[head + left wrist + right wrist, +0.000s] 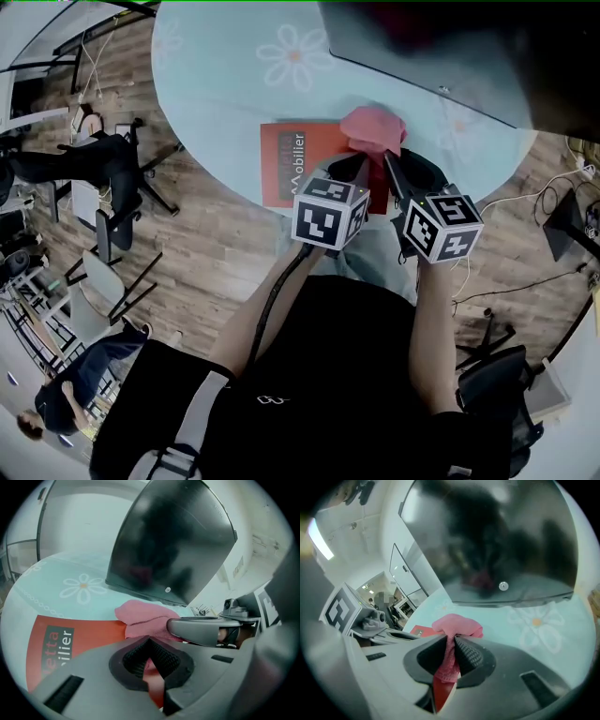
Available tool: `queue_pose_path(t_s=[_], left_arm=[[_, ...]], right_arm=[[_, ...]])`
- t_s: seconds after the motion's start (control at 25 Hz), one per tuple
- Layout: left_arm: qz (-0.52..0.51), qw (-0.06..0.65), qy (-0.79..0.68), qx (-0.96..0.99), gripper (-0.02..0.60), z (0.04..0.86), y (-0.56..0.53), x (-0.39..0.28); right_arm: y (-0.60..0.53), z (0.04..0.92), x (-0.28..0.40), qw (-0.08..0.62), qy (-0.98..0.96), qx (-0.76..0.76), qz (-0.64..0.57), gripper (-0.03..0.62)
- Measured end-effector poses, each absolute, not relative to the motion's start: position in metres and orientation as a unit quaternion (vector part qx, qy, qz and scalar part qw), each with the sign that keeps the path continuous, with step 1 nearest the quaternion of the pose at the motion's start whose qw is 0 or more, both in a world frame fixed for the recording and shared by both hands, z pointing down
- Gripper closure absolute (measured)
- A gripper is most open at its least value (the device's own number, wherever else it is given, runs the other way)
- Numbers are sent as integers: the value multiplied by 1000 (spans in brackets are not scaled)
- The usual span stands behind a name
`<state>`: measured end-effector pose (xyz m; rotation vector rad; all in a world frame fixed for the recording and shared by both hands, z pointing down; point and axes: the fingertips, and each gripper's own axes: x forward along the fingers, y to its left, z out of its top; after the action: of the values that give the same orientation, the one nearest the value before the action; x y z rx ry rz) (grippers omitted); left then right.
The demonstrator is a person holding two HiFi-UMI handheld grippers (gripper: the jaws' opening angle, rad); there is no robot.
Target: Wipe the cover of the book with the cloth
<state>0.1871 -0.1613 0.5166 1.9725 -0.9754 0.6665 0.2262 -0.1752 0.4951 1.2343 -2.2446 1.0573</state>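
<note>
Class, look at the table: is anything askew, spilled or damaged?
Nothing is spilled or damaged. One small oddity: the pink cloth, pinched in the right gripper's jaws, is bunched into a lump at the red book's far corner rather than spread flat.

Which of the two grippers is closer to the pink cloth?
Right. The right gripper clamps the pink cloth; the left gripper sits beside it, over the red book.

Dark screen (422, 56) just behind cloth (373, 127)
</note>
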Motion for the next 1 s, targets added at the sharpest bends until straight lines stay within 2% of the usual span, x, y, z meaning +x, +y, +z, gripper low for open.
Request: queue_pose_path(t_s=[0.2,0.32,0.76,1.0], left_arm=[[229,401,-386,799,568,494,-167,202],[212,391,-397,803,568,479,-167,189],[200,403,-488,748,568,483,-159,20],[200,415,-468,754,568,488,-137,-9]], right_arm=[[-185,467,226,161,-807,446,353,539],[-192,447,214,148,-816,446,337,539],[-177,438,71,149,-853,381,324,539],[-152,457,21,170,-849,370,336,539]])
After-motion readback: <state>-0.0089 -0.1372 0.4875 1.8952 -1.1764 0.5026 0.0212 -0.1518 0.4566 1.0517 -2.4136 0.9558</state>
